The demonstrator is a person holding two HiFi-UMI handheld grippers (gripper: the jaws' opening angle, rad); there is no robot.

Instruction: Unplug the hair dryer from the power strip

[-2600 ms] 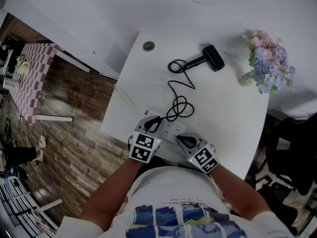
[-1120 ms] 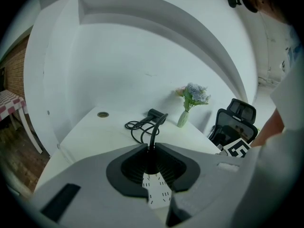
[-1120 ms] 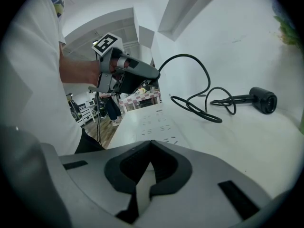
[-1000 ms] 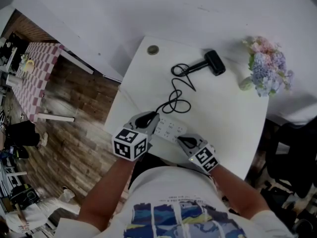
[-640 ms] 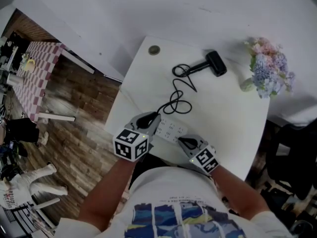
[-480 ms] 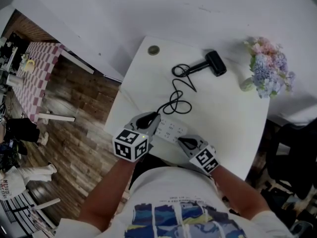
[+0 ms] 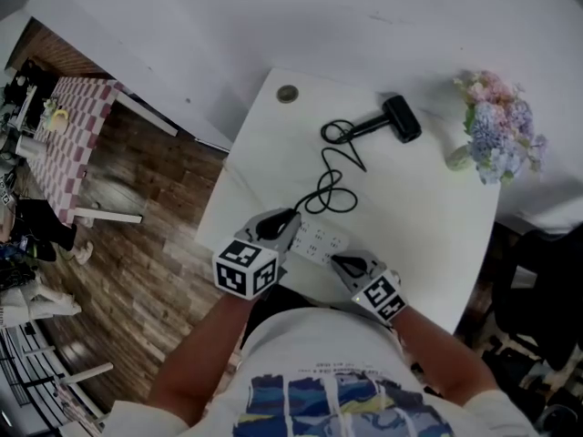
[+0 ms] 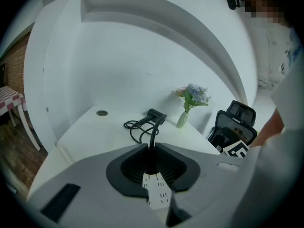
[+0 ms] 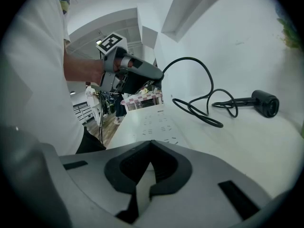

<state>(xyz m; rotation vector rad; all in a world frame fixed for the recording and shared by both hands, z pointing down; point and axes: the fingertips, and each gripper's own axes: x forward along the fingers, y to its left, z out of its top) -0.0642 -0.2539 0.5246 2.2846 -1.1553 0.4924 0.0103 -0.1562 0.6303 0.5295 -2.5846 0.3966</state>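
Clearly, the left gripper (image 8: 151, 147) gripped the plug (image 8: 149, 163) of the hair dryer (image 7: 393, 122), lifted off the power strip (image 7: 319, 241); the right gripper (image 7: 339, 262) clamped the strip's end.

The power strip (image 7: 319, 242) lies along the near edge of the surface (image 7: 428, 217). The left gripper (image 7: 290, 222) is over its left end with the cord (image 7: 333, 188) between the jaws, and the right gripper (image 7: 335, 261) is at its right end, jaws together. Behind the strip the cord loops across the surface and runs back to the hair dryer (image 7: 397, 120), which lies well behind the strip and somewhat to its right. A vase of flowers (image 7: 496, 126) stands behind the strip and farther right, and a round cap (image 7: 288, 94) sits well behind its left end.
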